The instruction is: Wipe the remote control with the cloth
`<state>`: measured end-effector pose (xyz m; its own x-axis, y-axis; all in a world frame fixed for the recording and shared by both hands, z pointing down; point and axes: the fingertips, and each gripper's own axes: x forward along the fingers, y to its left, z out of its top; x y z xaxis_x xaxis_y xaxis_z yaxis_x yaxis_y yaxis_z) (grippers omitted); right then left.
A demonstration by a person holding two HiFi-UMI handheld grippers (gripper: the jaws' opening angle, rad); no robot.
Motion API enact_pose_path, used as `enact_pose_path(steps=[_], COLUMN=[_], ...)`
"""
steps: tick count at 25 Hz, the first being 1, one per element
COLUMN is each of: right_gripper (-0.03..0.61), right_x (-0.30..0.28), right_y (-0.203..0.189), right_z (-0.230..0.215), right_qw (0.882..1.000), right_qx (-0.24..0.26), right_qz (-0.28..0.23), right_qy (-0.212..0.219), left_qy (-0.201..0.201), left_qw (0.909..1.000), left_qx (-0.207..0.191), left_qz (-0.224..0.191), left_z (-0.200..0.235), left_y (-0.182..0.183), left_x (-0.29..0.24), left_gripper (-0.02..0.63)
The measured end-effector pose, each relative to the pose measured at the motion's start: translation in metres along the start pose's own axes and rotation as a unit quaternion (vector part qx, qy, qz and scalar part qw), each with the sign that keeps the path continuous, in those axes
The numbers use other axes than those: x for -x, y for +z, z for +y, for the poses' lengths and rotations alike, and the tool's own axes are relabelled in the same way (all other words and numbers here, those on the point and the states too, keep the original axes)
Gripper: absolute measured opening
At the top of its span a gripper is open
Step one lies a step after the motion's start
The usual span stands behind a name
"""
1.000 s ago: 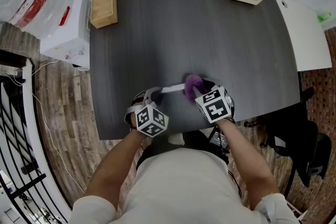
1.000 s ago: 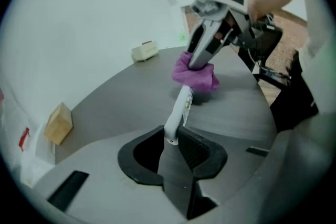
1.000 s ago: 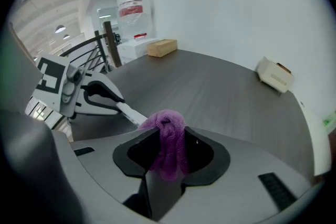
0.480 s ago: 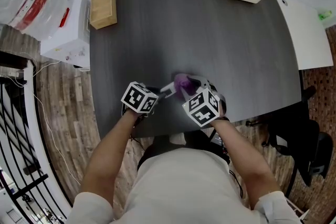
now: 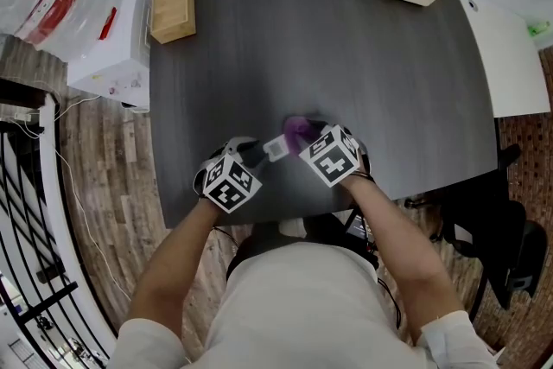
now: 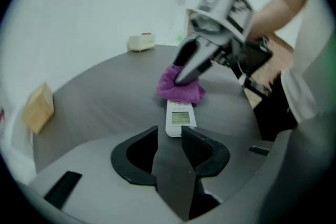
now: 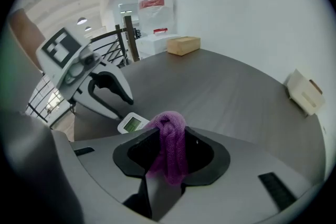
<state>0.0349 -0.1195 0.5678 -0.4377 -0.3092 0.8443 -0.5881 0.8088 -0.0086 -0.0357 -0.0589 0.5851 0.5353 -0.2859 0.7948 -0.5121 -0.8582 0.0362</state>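
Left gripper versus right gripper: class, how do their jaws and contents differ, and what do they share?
Left gripper: jaws opening; right gripper: jaws shut. Left gripper has the end of the remote control loose between its jaws; right gripper clamps the purple cloth. Both carry marker cubes.

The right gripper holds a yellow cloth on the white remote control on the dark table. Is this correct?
No: the cloth is purple, not yellow, as the right gripper view shows. The right gripper does hold it on the white remote control on the dark table.
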Motion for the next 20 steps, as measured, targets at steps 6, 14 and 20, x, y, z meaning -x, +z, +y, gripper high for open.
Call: enact_pose_path(steps=[6, 14, 20], right_gripper=[0.141, 0.141, 0.141], right_x=[-0.012, -0.014, -0.017], right_y=[0.002, 0.009, 0.005], right_z=[-0.014, -0.029, -0.036], right_qw=[0.994, 0.971, 0.949], right_qx=[-0.096, -0.218, -0.282], right_qz=[0.015, 0.019, 0.028], right_qy=[0.046, 0.1, 0.138], left_qy=[0.042, 0.005, -0.002], left_qw=[0.9727, 0.9641, 0.9776], left_qx=[-0.227, -0.264, -0.21], left_qz=[0.023, 0.031, 0.011], left_z=[-0.01, -0.004, 0.01], left_y=[-0.007, 0.002, 0.01], left_x=[-0.006, -0.016, -0.02], left_gripper=[0.252, 0.27, 0.266])
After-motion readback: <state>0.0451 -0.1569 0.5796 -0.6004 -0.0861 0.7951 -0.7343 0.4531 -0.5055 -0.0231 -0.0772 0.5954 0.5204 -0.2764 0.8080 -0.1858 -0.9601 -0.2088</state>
